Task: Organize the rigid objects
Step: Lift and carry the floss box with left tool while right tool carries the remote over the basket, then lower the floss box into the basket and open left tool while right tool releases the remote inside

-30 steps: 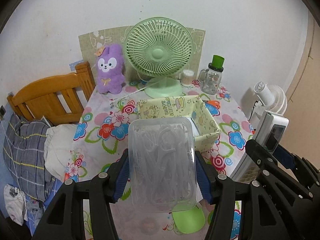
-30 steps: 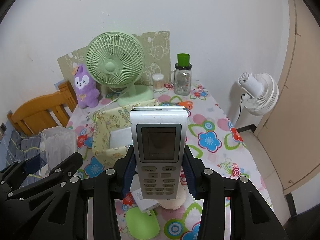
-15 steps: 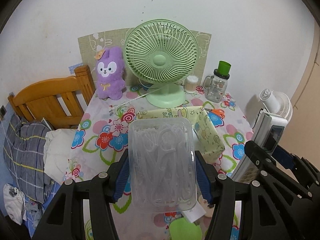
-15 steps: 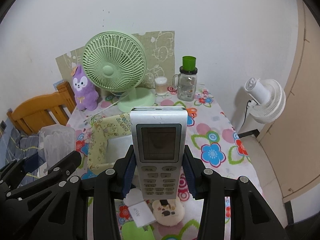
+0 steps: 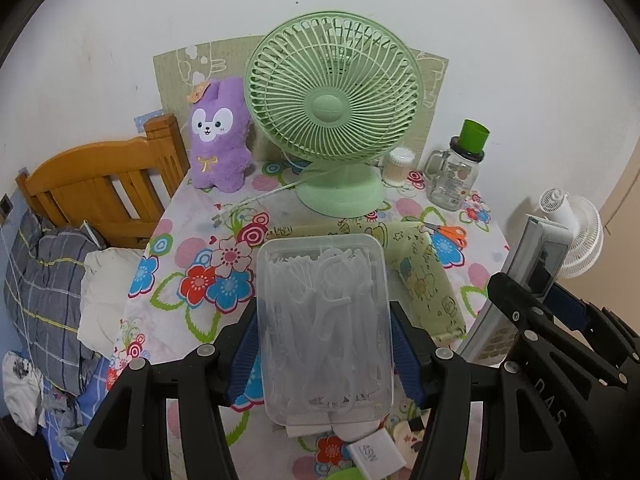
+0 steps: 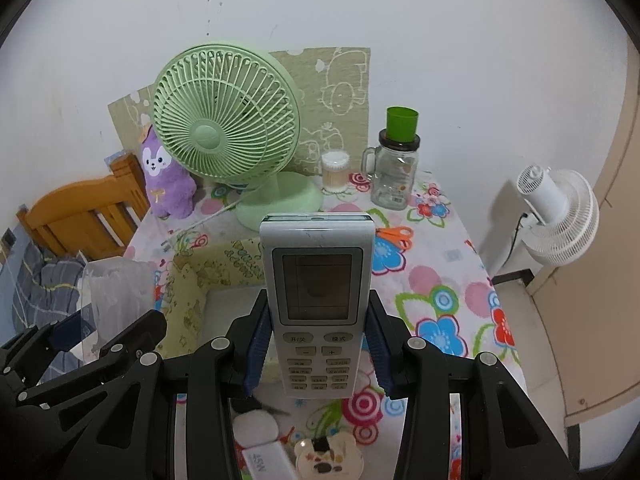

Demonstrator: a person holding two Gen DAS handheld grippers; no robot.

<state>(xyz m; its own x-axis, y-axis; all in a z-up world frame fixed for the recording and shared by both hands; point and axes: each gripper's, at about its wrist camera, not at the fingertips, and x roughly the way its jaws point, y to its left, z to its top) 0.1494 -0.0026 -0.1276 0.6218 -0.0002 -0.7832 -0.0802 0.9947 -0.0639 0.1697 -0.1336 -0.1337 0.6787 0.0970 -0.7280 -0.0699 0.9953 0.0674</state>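
Pulled back from the table [image 5: 192, 216] since a second ago, both grippers, with the green fan [image 5: 334, 96] and the purple plush toy [image 5: 218, 144] now seen farther up and more of the near tabletop in sight. Clamped between the blue pads of the left gripper [image 5: 325, 344]: a clear plastic box [image 5: 324, 320] full of white floss picks, held upright above the flowered tablecloth. Clamped between the pads of the right gripper [image 6: 316, 344]: a white remote control [image 6: 316, 292], screen and buttons facing the camera, pads pressing on both its long sides. Neither grip changed over the last second.

Spread on the table below and beyond both held items: a yellow-green fabric bin [image 6: 188, 296] with cartoon print, open at the top, something white lying inside. Just beyond the bin, orange-handled scissors [image 6: 394, 236] flat on the cloth. Against the wall at the back: the fan on its round base, the plush toy to its left, a small jar of cotton swabs [image 6: 336, 170] and a glass mug-jar with a green cap [image 6: 396, 160] to its right. At the near edge, partly hidden under the right gripper: a white charger block [image 6: 266, 462], a round white pad and a small bear-shaped item. Off the table to the right, a white standing fan [image 6: 556, 216] on the floor; to the left, a wooden bed frame [image 5: 92, 184] with grey checked bedding.
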